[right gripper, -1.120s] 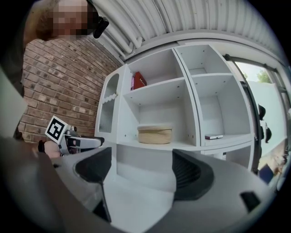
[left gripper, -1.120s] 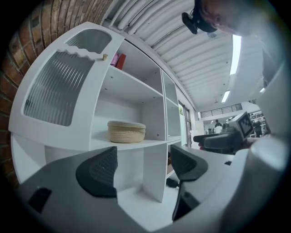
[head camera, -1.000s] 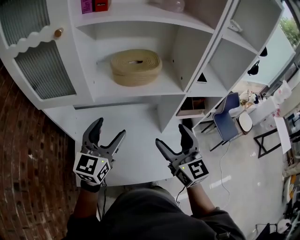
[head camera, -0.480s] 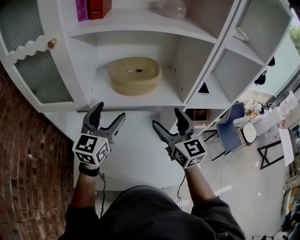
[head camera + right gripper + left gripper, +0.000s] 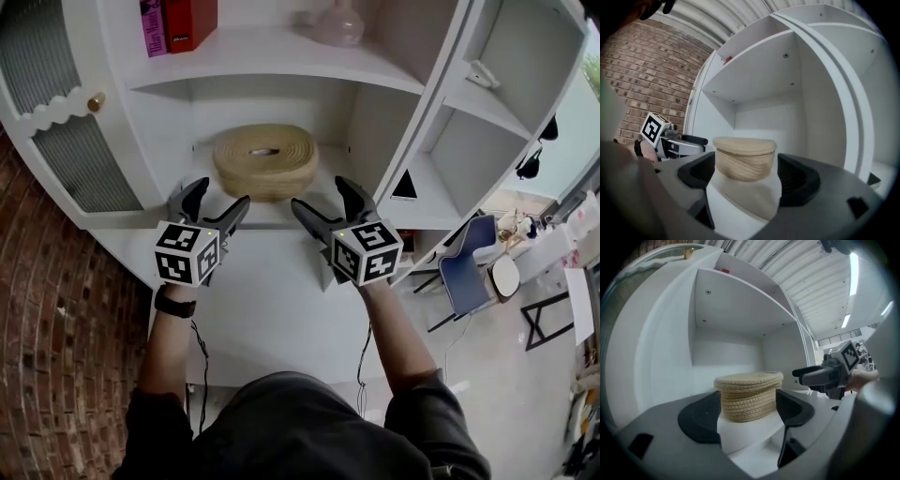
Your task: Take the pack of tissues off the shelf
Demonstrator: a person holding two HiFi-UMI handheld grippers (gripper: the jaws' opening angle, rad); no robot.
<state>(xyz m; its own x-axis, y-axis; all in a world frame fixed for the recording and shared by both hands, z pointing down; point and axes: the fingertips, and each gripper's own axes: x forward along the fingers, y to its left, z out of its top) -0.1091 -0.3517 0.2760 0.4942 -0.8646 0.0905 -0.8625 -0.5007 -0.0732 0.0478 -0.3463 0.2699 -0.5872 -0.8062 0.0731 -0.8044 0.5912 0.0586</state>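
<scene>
The white shelf (image 5: pixel 323 176) carries one tan woven round holder (image 5: pixel 265 159) (lying flat); the board above (image 5: pixel 267 52) bears a red box (image 5: pixel 190 19) and a glass vase (image 5: pixel 337 24).

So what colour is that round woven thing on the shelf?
The round woven thing is pale straw-tan, coiled like rope. The left gripper view shows it best.

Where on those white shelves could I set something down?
Bare shelf board flanks the woven tissue holder on both sides. On the upper shelf a gap lies between the books and the glass vase; its ends are taken.
</scene>
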